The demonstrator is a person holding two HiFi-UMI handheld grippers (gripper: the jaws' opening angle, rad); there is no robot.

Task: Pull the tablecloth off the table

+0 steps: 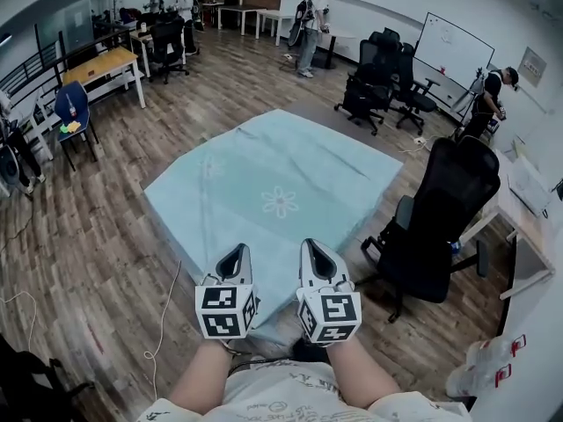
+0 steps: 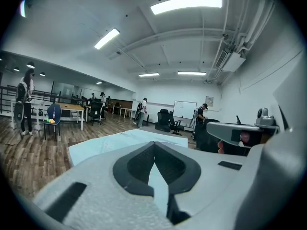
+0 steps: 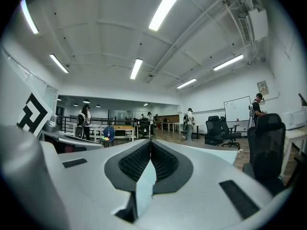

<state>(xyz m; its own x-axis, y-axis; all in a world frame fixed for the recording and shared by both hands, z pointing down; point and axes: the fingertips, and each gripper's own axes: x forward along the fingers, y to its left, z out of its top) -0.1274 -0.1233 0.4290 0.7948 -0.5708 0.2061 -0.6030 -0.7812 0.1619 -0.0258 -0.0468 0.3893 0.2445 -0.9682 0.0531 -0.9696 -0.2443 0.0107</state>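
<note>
A pale blue tablecloth (image 1: pixel 273 183) with a white flower print covers the table in front of me in the head view. Both grippers sit side by side at its near edge. My left gripper (image 1: pixel 236 258) is shut, and in the left gripper view a strip of the blue tablecloth (image 2: pixel 158 186) is pinched between its jaws (image 2: pixel 154 147). My right gripper (image 1: pixel 315 253) is shut too, and the right gripper view shows a fold of the tablecloth (image 3: pixel 145 186) caught between its jaws (image 3: pixel 150 145). The table under the cloth is hidden.
A black office chair (image 1: pixel 440 209) stands close to the table's right side. More black chairs (image 1: pixel 378 77) and a whiteboard (image 1: pixel 453 47) are at the back right. A wooden desk (image 1: pixel 101 64) is at the back left, and a thin cable (image 1: pixel 163 323) lies on the wood floor.
</note>
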